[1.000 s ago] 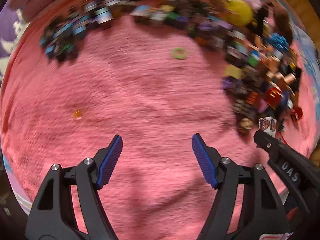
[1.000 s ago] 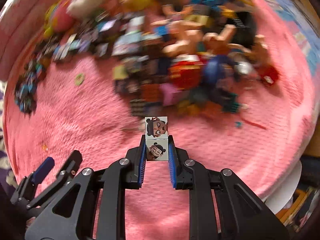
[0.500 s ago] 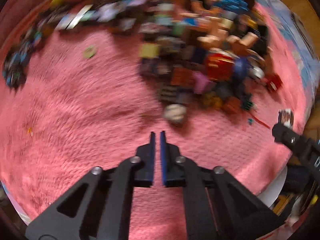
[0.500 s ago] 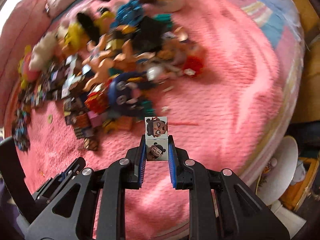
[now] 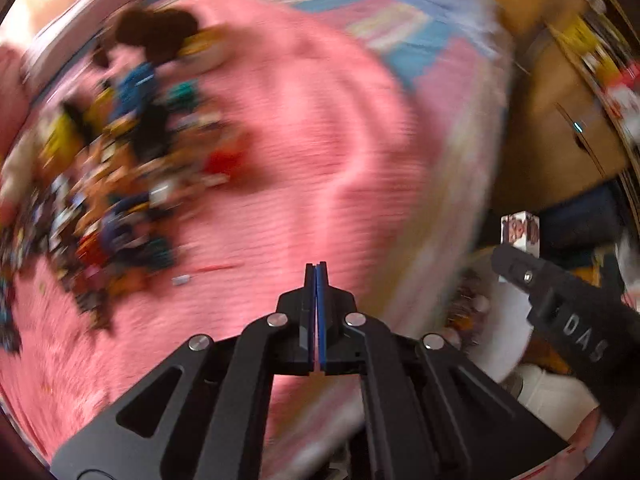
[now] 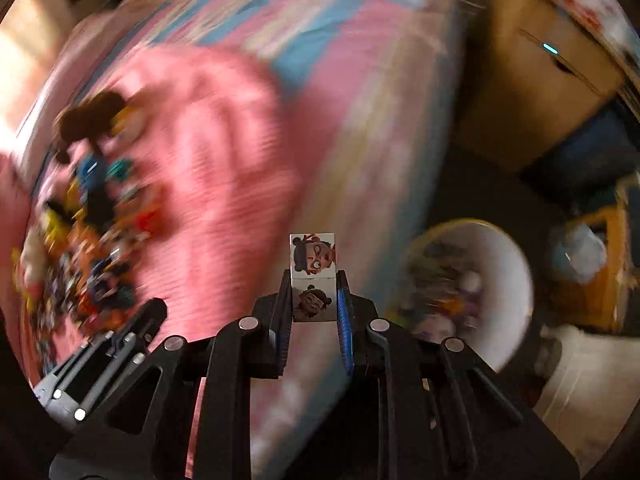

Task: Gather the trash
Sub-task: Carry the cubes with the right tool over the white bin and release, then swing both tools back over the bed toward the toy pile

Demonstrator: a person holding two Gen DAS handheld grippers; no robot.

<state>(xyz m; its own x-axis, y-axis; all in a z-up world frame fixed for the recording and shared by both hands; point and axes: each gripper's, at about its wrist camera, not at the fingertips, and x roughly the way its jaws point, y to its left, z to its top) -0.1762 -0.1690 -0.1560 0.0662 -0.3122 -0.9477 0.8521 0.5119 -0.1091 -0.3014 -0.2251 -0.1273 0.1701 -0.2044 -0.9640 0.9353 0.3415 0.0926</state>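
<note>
My right gripper [image 6: 313,280] is shut on a small white box [image 6: 313,264] printed with cartoon faces, held upright past the bed's edge. That box [image 5: 519,231] also shows at the right of the left wrist view, above the right gripper's arm [image 5: 568,312]. A round white bin [image 6: 476,300] with colourful trash inside sits on the floor to the right of the box. My left gripper [image 5: 316,270] is shut with nothing between its fingers, over the pink blanket [image 5: 304,152]. Both views are blurred by motion.
A heap of toys and small boxes [image 5: 112,184] covers the left part of the pink blanket. A brown plush [image 5: 156,34] lies at the far end. Cardboard boxes [image 6: 532,80] and a dark blue item [image 6: 588,148] stand on the floor beyond the bed.
The left gripper went from open to shut a second ago. Both grippers have swung right, off the toy heap toward the bed's edge and the white bin, the right still holding the box.
</note>
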